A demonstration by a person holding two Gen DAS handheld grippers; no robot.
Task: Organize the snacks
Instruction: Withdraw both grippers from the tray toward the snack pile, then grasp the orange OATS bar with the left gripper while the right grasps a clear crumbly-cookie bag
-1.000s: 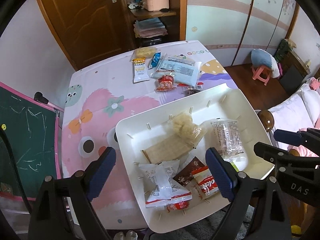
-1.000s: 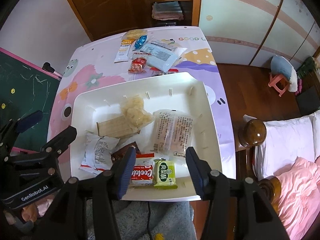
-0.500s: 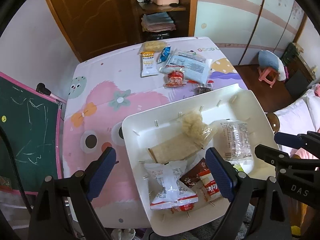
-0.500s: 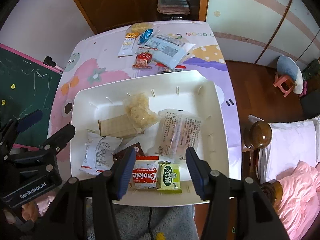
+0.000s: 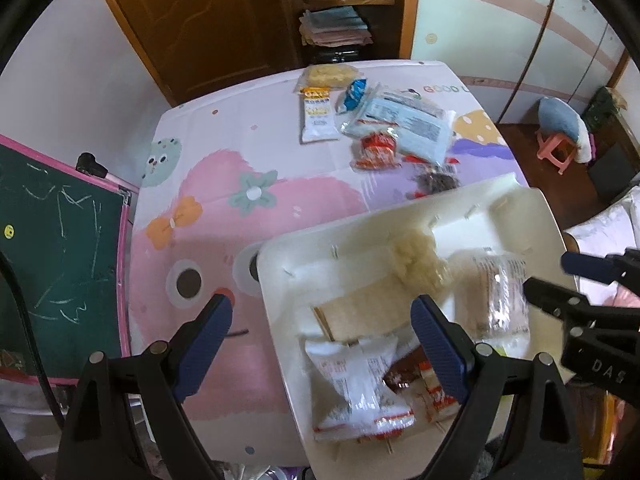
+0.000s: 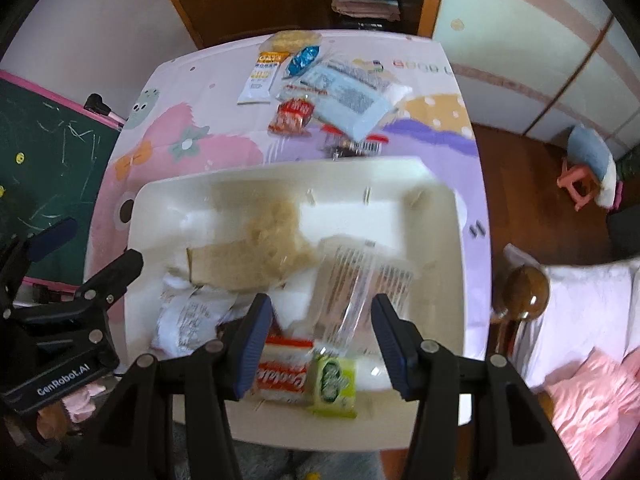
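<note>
A white tray (image 5: 280,264) (image 6: 440,208) sits at the near end of the cartoon-print table. It holds a yellow puffed snack bag (image 6: 276,232), a brown flat packet (image 6: 224,264), a clear printed packet (image 6: 360,280), a white packet (image 5: 352,380), a red cookie packet (image 6: 284,372) and a green packet (image 6: 334,376). At the far end lie an oats packet (image 5: 318,114), a large light-blue packet (image 5: 404,124) and a red packet (image 5: 376,150). My left gripper (image 5: 320,312) hangs wide open over the tray's left rim. My right gripper (image 6: 323,308) hovers half open over the tray's near side, holding nothing.
A green chalkboard (image 5: 52,260) leans at the table's left. Behind the table are a wooden door (image 5: 208,12) and a shelf (image 5: 336,28). A wooden bedpost (image 6: 524,292), pink bedding (image 6: 592,400) and a pink stool (image 5: 560,152) are on the right.
Both grippers have sunk and shifted forward over the table, so the tray looks larger and blurred. Their jaw widths are unchanged and no snack has moved.
</note>
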